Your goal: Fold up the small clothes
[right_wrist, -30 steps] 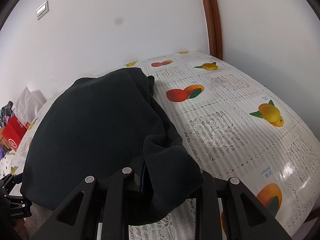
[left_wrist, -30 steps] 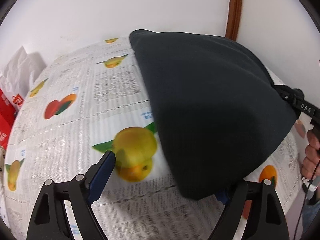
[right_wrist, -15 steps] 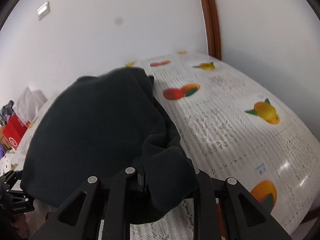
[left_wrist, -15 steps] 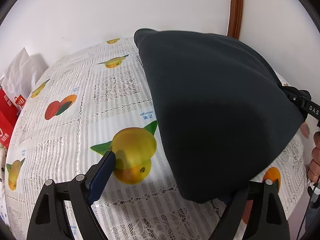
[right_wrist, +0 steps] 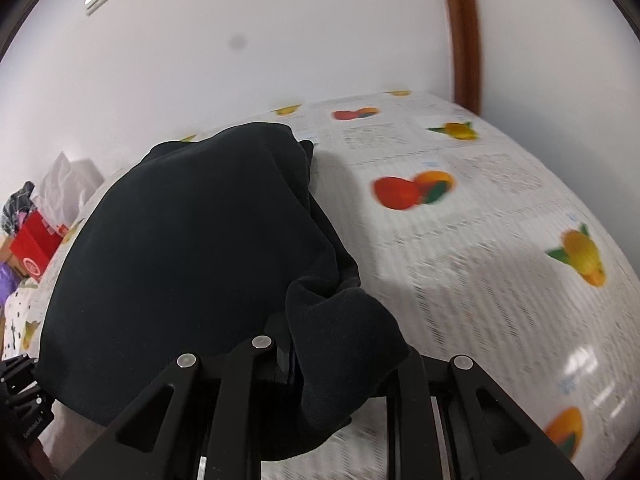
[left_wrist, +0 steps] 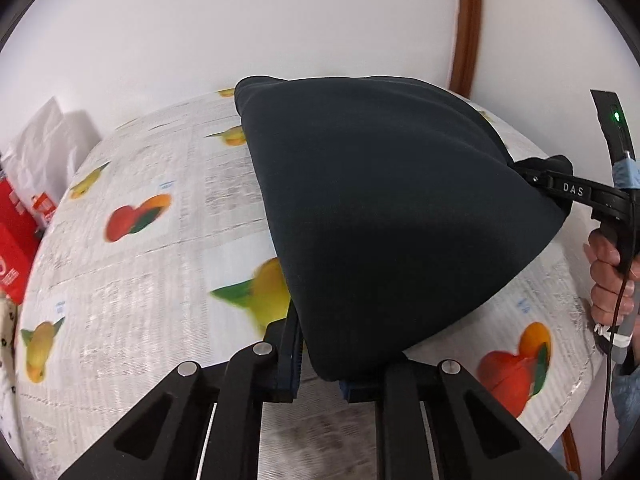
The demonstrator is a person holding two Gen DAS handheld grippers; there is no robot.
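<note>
A dark navy garment [left_wrist: 380, 208] lies in a folded wedge on the fruit-print lace tablecloth [left_wrist: 140, 300]. My left gripper [left_wrist: 320, 364] holds its near corner, its jaws closing with the cloth pinched between the blue pads. In the right wrist view the same garment [right_wrist: 192, 248] spreads to the left, and my right gripper [right_wrist: 340, 360] is shut on a bunched fold of it. The right gripper [left_wrist: 560, 192] also shows at the garment's far right corner in the left wrist view, held by a person's hand [left_wrist: 608, 276]. The fingertips of both grippers are mostly hidden by cloth.
A red box [left_wrist: 12, 232] and a white plastic bag [left_wrist: 48, 148] stand at the table's left end against the white wall. A brown door frame [left_wrist: 466, 20] rises behind the table. The tablecloth [right_wrist: 480, 280] lies bare to the right of the garment.
The left gripper's jaws, wide apart beside the garment's corner before, have come together on that corner. The right gripper has kept its hold, and both views have shifted a little sideways.
</note>
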